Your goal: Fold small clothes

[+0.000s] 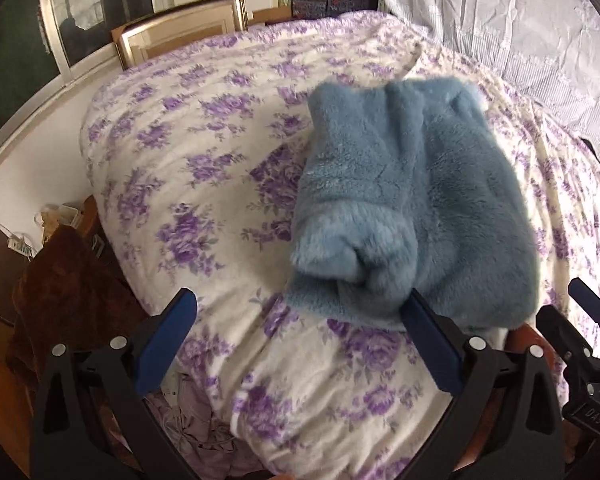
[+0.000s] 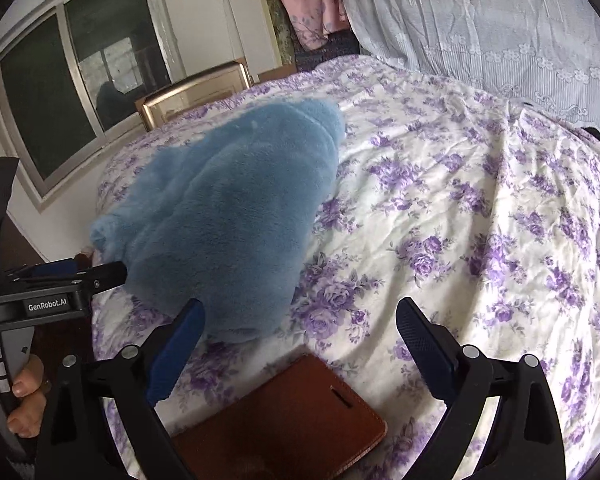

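A home bedroom: floral-quilted bed [image 2: 460, 220], lace curtain [image 2: 480, 20], window [image 2: 60, 92].

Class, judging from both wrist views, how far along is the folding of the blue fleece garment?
Done: the blue fleece garment lies bunched into a compact bundle on the flowered bedspread.
In hand: nothing; the left gripper and right gripper are both open and empty.
Left: probably squaring the lumpy bundle.

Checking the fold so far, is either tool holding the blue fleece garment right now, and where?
Neither. Left tool and right tool are both open; the blue fleece garment lies on the floral bedspread.
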`<action>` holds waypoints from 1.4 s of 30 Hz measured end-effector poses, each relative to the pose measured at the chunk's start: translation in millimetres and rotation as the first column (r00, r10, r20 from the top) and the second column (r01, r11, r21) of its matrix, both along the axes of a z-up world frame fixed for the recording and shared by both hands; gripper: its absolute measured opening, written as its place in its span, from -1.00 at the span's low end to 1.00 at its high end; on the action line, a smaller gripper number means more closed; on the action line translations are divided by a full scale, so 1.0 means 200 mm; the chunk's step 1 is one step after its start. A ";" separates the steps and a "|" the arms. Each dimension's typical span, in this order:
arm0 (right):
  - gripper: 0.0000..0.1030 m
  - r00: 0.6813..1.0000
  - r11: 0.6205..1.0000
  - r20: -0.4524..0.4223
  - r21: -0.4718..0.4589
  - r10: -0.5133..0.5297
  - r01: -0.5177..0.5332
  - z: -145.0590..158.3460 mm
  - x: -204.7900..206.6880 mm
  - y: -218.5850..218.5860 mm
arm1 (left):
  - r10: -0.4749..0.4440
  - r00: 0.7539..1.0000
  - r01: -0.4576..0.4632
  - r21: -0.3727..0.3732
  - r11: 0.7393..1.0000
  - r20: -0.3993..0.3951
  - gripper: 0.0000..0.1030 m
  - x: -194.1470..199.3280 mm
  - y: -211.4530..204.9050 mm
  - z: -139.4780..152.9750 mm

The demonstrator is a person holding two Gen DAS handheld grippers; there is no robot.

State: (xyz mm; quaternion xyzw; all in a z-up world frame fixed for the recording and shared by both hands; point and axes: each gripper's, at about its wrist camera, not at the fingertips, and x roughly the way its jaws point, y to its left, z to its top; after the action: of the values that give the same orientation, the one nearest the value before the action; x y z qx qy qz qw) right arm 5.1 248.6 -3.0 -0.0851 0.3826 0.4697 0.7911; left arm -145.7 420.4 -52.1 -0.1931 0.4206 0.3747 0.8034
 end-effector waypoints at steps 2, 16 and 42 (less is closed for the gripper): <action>0.88 1.000 1.000 0.003 0.019 0.004 -0.004 0.02 -0.02 -0.05 | 0.004 1.000 -0.004 0.031 1.000 0.010 0.92 -0.03 -0.03 0.04; 0.90 1.000 0.991 0.013 0.133 0.021 -0.023 0.22 -0.13 -0.33 | -0.034 0.997 0.025 0.131 0.991 0.062 0.92 -0.13 -0.35 0.26; 0.91 0.996 0.974 -0.031 0.214 0.081 -0.073 0.31 -0.15 -0.44 | -0.010 0.998 0.000 0.158 0.987 0.062 0.92 -0.17 -0.57 0.40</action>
State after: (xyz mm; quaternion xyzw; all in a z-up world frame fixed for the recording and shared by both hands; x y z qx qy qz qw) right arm -24.8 160.3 58.6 -0.0054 0.3422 0.5398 0.7690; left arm -179.6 306.3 27.5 -0.1396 0.3647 0.3987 0.8298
